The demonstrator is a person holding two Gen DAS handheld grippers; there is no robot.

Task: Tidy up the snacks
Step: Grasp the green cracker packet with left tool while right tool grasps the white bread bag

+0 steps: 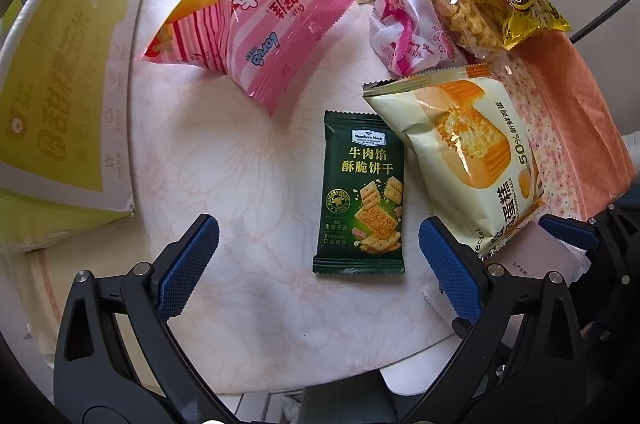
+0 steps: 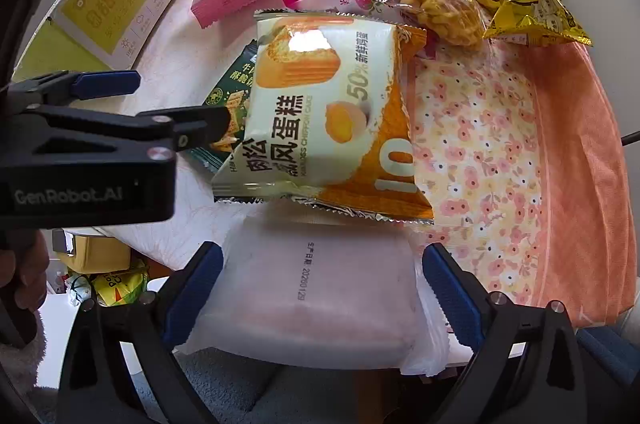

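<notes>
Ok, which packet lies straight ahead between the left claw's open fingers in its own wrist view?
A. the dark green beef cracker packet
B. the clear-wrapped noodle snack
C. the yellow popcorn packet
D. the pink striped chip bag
A: the dark green beef cracker packet lies flat on the table, untouched, ahead of the left claw, whose fingers are spread wide to either side of it.

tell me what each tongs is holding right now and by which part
Nothing is held: left tongs are open above the green cracker packet; right tongs are open around the white packet, not clamped.
</notes>
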